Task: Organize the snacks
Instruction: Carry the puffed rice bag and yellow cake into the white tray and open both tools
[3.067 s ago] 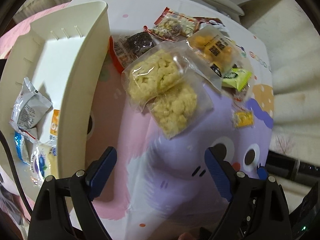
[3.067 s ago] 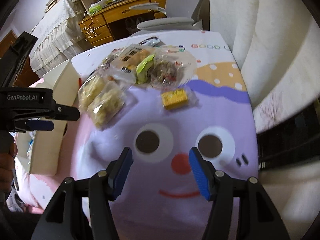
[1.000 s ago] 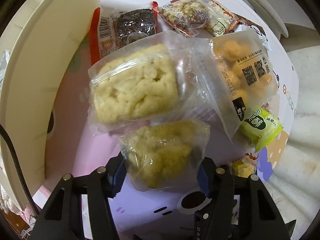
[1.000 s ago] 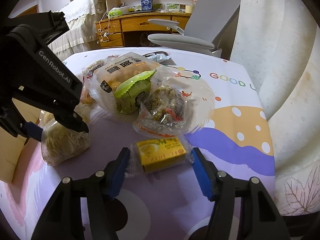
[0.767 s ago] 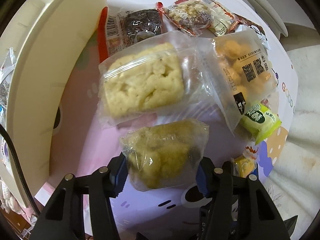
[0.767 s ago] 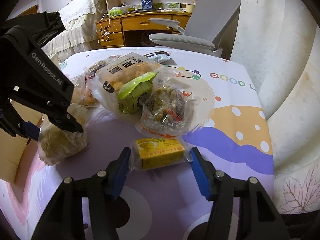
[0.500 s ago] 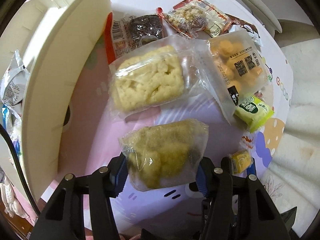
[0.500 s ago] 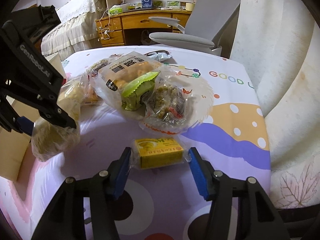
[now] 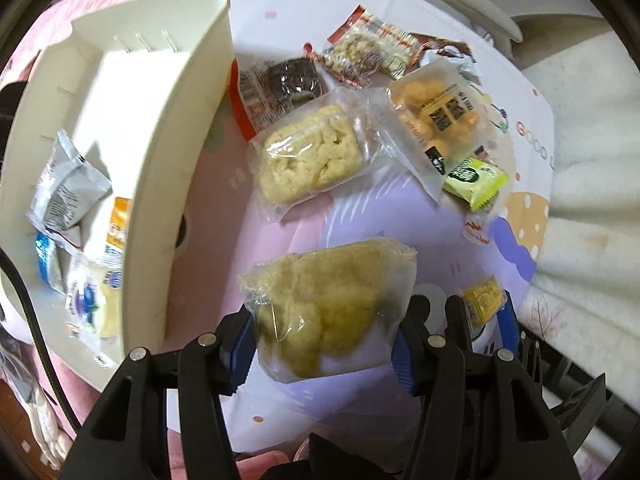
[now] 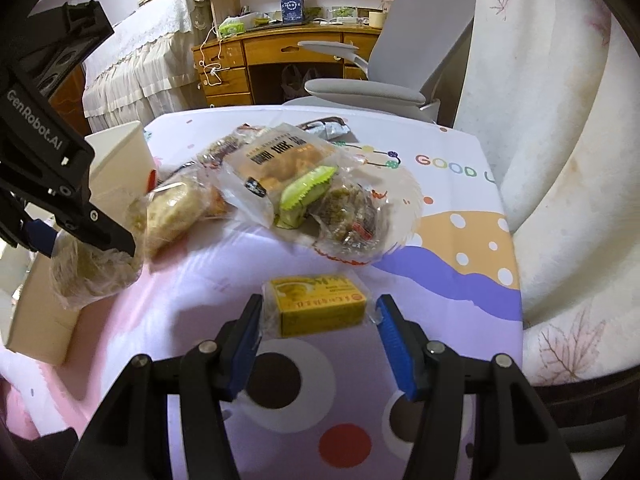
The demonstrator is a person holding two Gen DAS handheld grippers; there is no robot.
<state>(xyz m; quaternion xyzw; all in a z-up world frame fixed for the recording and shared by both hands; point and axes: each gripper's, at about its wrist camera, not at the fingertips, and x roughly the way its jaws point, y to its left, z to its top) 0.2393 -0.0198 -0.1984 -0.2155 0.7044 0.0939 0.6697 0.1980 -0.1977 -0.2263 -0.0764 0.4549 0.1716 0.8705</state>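
My left gripper [image 9: 322, 332] is shut on a clear-wrapped yellowish puffed cake [image 9: 328, 292] and holds it in the air above the cartoon tablecloth, to the right of the cream bin [image 9: 180, 152]. From the right wrist view the same cake [image 10: 92, 272] hangs at the left edge. My right gripper [image 10: 318, 320] is shut on a small yellow snack pack [image 10: 320, 298], its pads on the wrapper ends, just above the cloth. On the table lie a second puffed cake [image 9: 312, 160], an orange snack bag [image 9: 436, 116], a green pack [image 9: 474, 180], a dark cake pack [image 9: 284, 80] and a nut bar [image 9: 360, 56].
The bin holds a grey packet [image 9: 64, 188] and several other packs at its near end. A grey office chair [image 10: 360, 92] stands behind the table. White bedding [image 10: 560, 160] runs along the right side. A wooden desk [image 10: 280, 52] is further back.
The left gripper has lifted the puffed cake clear of the table and the bin has come into view. The right gripper has closed on the yellow pack and risen slightly.
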